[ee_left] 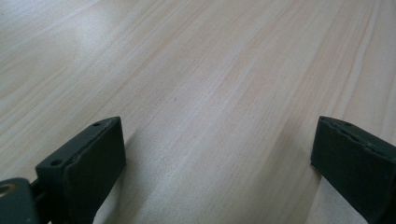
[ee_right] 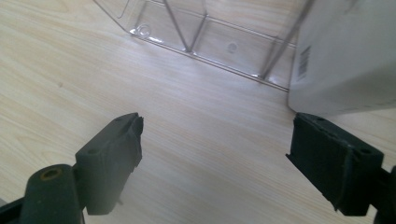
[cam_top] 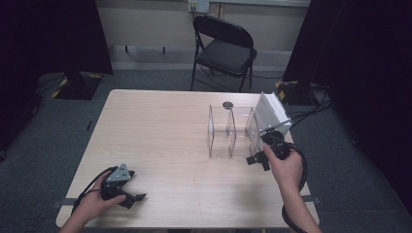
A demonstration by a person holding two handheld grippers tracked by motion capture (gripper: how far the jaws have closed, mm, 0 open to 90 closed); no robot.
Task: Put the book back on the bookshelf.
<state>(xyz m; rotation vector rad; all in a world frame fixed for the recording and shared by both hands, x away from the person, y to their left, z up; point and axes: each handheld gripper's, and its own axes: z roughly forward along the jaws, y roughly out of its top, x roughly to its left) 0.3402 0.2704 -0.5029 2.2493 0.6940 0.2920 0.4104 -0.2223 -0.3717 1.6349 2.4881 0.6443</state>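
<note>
White box (cam_top: 273, 112) (tilted) in organizer (cam_top: 221, 131)

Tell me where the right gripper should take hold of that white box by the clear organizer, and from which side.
Probably across its narrow thickness, near the lower near corner. The white box leans tilted at the right end of the clear organizer, so its broad faces look too wide for the jaws. The open right gripper could come from the person's side, one jaw on each broad face.

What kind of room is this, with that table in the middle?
Probably a recording studio or lab: black curtains flank a bare wooden table, a folding chair stands behind, and cables trail across grey carpet.
</note>
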